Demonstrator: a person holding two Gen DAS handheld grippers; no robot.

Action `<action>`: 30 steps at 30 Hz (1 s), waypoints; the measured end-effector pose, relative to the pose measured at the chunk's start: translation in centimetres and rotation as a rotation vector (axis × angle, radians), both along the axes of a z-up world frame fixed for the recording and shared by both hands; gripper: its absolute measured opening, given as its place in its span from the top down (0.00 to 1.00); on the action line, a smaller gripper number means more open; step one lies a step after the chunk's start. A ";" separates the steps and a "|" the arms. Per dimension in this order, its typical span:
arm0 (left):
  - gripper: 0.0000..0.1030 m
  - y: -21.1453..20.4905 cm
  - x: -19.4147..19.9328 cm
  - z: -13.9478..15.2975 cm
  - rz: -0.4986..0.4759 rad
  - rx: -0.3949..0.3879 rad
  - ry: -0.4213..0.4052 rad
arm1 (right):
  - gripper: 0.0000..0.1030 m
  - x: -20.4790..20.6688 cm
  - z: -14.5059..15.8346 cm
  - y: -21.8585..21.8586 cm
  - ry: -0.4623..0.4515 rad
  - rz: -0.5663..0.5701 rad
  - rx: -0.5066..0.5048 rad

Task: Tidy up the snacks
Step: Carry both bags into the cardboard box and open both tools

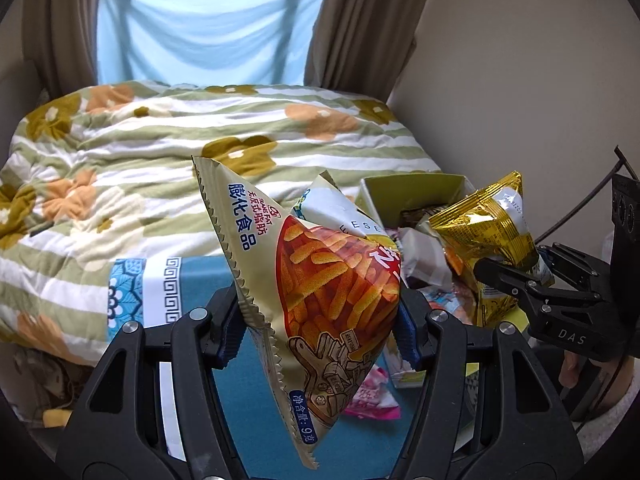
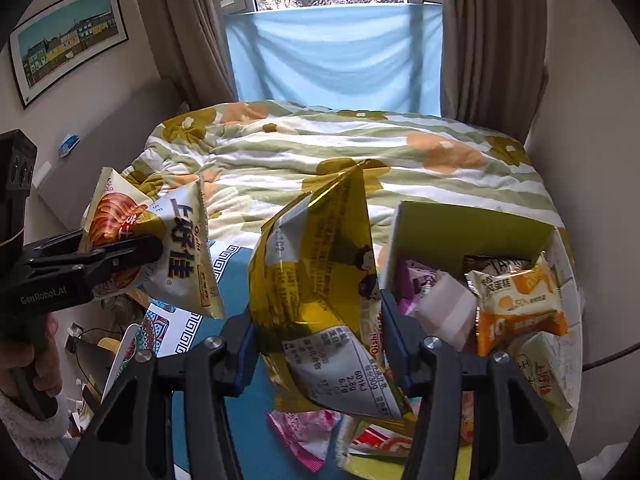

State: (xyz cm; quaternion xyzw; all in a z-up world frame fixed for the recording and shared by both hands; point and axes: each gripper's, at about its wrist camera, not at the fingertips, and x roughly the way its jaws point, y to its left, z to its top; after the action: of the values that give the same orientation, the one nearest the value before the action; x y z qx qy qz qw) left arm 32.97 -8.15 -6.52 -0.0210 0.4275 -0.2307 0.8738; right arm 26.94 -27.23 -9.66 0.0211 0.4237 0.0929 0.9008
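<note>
My left gripper [image 1: 320, 332] is shut on a beige puffed-snack bag [image 1: 324, 280] printed with orange sticks, and holds it in the air above the blue table cloth [image 1: 200, 280]. The right wrist view shows the same bag [image 2: 180, 248] at the left, in the left gripper [image 2: 152, 250]. My right gripper [image 2: 320, 344] is shut on a gold snack bag [image 2: 316, 276], also lifted. In the left wrist view that gold bag [image 1: 488, 232] hangs at the right in the right gripper [image 1: 516, 270]. An open cardboard box [image 2: 460, 232] holding several snack packs stands to the right.
An orange pack [image 2: 520, 308] and a pale green pack [image 2: 544, 368] lie in the box. A pink wrapper [image 2: 304, 432] and other packets lie on the blue cloth below. A bed with a floral quilt [image 1: 200, 128] is behind, then curtains and a window. A hand [image 2: 36, 360] grips the left handle.
</note>
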 end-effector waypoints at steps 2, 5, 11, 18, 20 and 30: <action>0.44 -3.2 -0.3 0.2 -0.041 0.000 -0.001 | 0.52 -0.8 0.5 -2.5 -0.012 -0.037 -0.001; 0.44 -7.7 -0.9 0.1 -0.092 -0.002 0.009 | 0.52 -1.8 0.9 -6.0 -0.020 -0.087 -0.001; 0.44 -15.4 -2.3 -1.7 -0.145 -0.013 0.068 | 0.52 -2.9 0.7 -12.7 -0.013 -0.139 0.018; 0.44 -21.2 -3.7 -5.1 -0.144 0.009 0.160 | 0.52 -3.7 0.1 -17.6 0.019 -0.127 0.036; 0.44 -22.1 -4.2 -5.7 -0.141 0.017 0.182 | 0.52 -3.8 -0.1 -18.7 0.029 -0.118 0.045; 0.26 -24.7 -5.5 -7.8 -0.194 0.114 0.221 | 0.52 -3.8 -0.6 -20.8 0.029 -0.090 0.097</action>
State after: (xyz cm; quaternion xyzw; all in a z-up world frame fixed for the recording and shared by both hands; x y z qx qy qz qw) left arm 27.50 -32.84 -14.31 0.0449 0.5337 -0.2854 0.7948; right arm 23.17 -48.05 -10.25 0.0850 0.4305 0.0726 0.8957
